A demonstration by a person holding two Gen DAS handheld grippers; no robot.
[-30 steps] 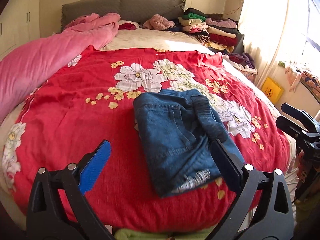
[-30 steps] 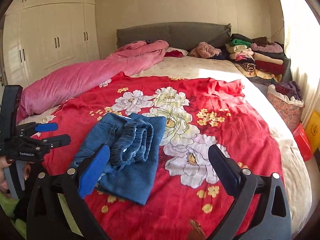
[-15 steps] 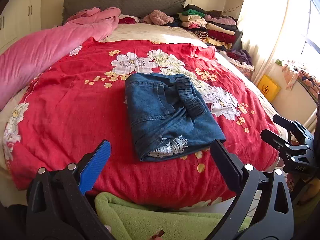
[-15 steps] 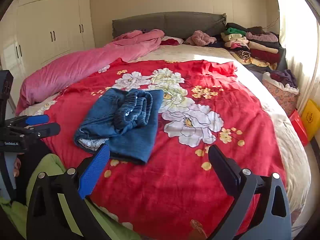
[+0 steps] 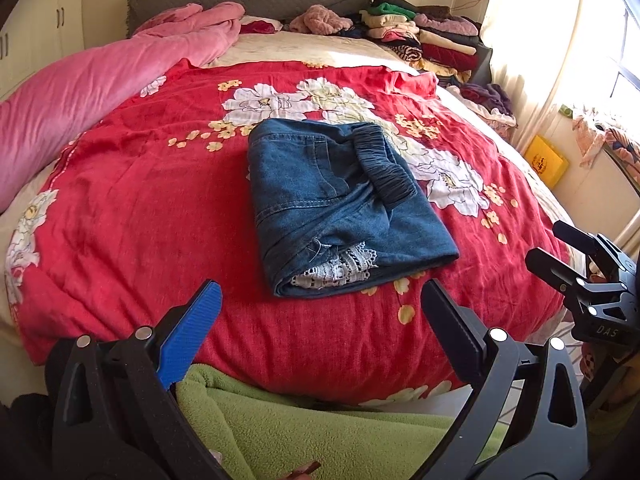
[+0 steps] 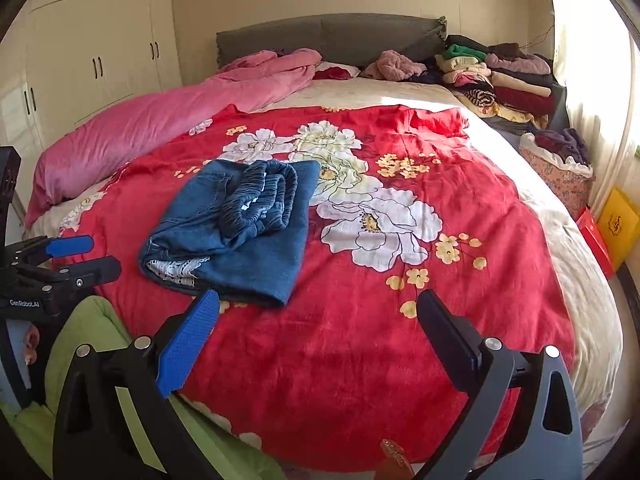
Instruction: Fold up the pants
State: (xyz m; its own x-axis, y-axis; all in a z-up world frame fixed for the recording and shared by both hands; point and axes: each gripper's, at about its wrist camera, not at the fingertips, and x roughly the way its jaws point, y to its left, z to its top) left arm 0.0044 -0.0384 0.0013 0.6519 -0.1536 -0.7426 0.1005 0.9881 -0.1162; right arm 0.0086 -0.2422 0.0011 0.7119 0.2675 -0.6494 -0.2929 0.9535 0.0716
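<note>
Both grippers spread wide, holding nothing — off the bed's near edge.
Left gripper (image 5: pixel 320 312) and right gripper (image 6: pixel 318 320) hover level; folded pants (image 5: pixel 340 204) lie at 12 o'clock on the red blanket (image 5: pixel 132 208) — hands hidden.

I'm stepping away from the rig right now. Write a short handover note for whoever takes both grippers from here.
Left gripper: open, empty, off the near edge of the bed.
Right gripper: open, empty, above the red floral blanket.
Denim pants: folded into a compact bundle on the blanket, elastic waistband on top, lace hem showing at the near end.
Done: the fold looks complete.
Left: probably only tidying or moving the bundle away.
</note>
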